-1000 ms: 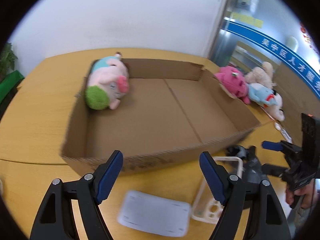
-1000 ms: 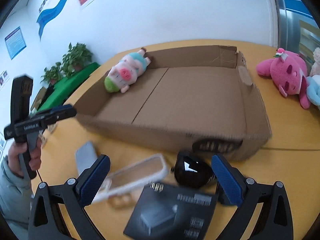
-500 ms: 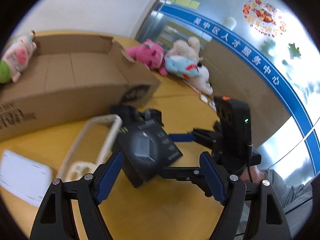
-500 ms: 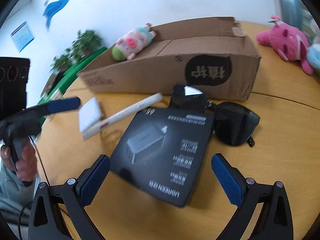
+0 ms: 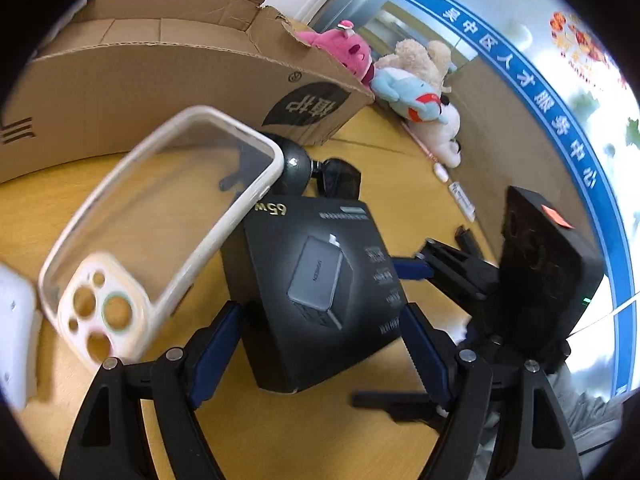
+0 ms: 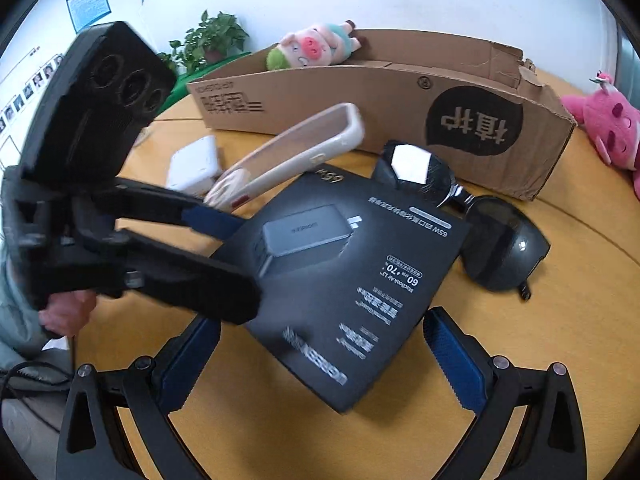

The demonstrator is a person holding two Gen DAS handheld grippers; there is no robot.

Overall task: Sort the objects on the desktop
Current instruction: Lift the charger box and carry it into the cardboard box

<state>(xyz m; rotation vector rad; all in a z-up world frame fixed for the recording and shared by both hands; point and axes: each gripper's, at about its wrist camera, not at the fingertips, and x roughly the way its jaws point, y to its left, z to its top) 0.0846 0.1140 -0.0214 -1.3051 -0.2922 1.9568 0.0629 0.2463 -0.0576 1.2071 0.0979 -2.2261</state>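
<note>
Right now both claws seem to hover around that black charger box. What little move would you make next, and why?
Probably close the left gripper on the black charger box. Its open fingers already sit on either side of the box, while the right gripper is also open. The phone case leans on the box, so lift gently.

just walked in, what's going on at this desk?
A person is sorting desk clutter with two handheld tools. Both the left tool and right tool are open, closing in on the black charger box. The phone case leans on it; sunglasses lie beside it. Only the pig plush is in the cardboard box.
</note>
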